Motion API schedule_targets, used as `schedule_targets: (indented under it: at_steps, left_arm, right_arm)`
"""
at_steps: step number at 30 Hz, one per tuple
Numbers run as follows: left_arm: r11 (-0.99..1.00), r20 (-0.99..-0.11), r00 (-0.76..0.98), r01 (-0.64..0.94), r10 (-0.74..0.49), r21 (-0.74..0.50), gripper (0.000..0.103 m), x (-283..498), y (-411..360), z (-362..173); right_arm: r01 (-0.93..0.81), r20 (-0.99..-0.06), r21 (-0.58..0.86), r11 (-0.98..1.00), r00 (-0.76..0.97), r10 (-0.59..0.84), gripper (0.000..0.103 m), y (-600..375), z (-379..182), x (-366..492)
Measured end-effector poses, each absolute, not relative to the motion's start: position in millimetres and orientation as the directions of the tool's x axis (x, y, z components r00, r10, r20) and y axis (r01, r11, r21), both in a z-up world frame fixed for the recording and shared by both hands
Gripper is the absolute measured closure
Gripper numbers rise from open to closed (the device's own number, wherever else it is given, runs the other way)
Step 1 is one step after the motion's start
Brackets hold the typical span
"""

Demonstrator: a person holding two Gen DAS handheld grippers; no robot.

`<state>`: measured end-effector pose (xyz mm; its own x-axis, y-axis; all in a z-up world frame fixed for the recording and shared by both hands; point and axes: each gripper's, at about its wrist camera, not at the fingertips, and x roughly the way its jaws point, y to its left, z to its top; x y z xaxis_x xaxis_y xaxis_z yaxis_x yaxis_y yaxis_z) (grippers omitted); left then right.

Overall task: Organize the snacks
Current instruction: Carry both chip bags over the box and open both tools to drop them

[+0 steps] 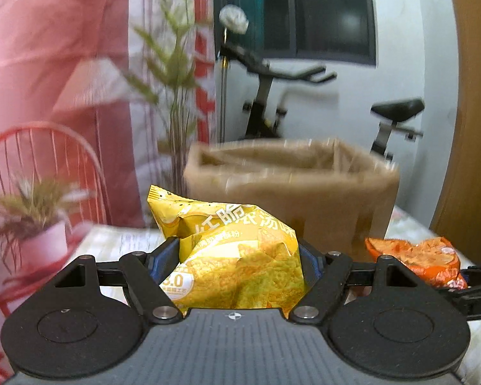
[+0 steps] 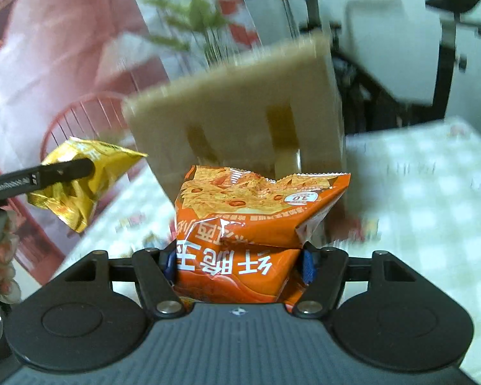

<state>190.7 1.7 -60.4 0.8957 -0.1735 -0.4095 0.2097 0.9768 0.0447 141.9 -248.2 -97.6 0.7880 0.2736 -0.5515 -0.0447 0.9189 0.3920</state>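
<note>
My left gripper [image 1: 239, 256] is shut on a yellow snack packet [image 1: 231, 250] and holds it above the table. My right gripper [image 2: 239, 261] is shut on an orange snack packet [image 2: 256, 218]. The orange packet also shows at the right of the left wrist view [image 1: 417, 260]. The yellow packet, clamped in the left gripper, shows at the left of the right wrist view [image 2: 80, 176]. A brown paper bag [image 1: 298, 186] stands open on the table just beyond both packets; it also shows in the right wrist view [image 2: 240, 102].
The table has a white and green checked cloth [image 2: 433, 192]. A red wire chair [image 1: 48, 160] and a potted plant [image 1: 38, 221] stand at the left. An exercise bike [image 1: 304, 96] stands behind the bag. A wooden door [image 1: 471, 128] is at the right.
</note>
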Motion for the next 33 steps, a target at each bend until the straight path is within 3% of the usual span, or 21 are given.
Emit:
schedule_targets:
  at_steps: [7,12,23,28,31,33]
  left_arm:
    - [0.974,-0.312,0.93,0.222,-0.195,0.053,0.024,206.5,-13.8,-20.7]
    - [0.972,-0.296,0.935,0.225,-0.195,0.071,0.024,235.8,-26.4,-6.4]
    - [0.973,-0.358,0.921,0.206,-0.155,0.108,0.024,335.5,-42.7,-10.1]
    - [0.974,-0.411,0.896,0.214,-0.167,0.071,0.022,366.7,-44.6,-20.9]
    - [0.979,-0.434,0.887,0.198,-0.157,0.049,0.02,378.7,-43.1,-29.1]
    - [0.98,-0.435,0.889,0.188,-0.145,0.058,0.019,380.8,-41.8,-32.4]
  right_arm:
    - [-0.07,-0.44,0.357,0.932,0.867,0.234,0.035,-270.7,-38.1,168.7]
    - [-0.103,-0.407,0.283,0.954,0.887,0.216,0.035,-277.2,-5.2,215.9]
    - [-0.083,-0.494,0.244,0.966,0.847,0.198,0.035,-273.2,-19.7,340.4]
    - [-0.101,-0.543,0.225,0.969,0.813,0.21,0.034,-267.1,-37.7,374.1]
    - [-0.08,-0.559,0.229,0.97,0.805,0.199,0.029,-267.9,-46.3,385.8]
    - [-0.086,-0.561,0.241,0.967,0.801,0.211,0.02,-269.1,-49.6,388.8]
